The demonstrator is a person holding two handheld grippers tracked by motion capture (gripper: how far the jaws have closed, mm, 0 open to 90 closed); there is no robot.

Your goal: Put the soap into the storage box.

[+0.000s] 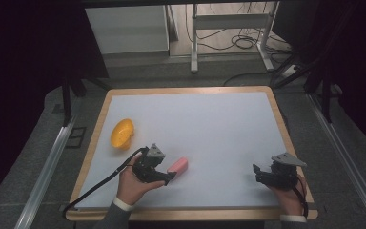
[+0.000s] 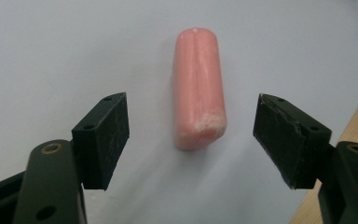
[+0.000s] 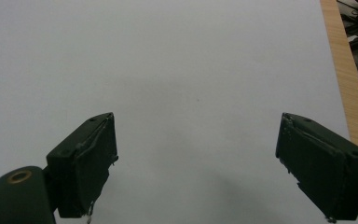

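While left gripper (image 2: 191, 140) gapes, unlabelled pink sausage (image 2: 198, 88) lies between fingers (image 2: 103, 140)

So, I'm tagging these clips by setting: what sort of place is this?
Probably a lab or recording workspace, not a home: a white-topped table with a wooden rim holds just a pink block and a yellow bowl, with loose cables and a metal frame on the floor behind.

High cam overhead, faces fwd/down; gripper cams close; all share white table (image 1: 209, 129).
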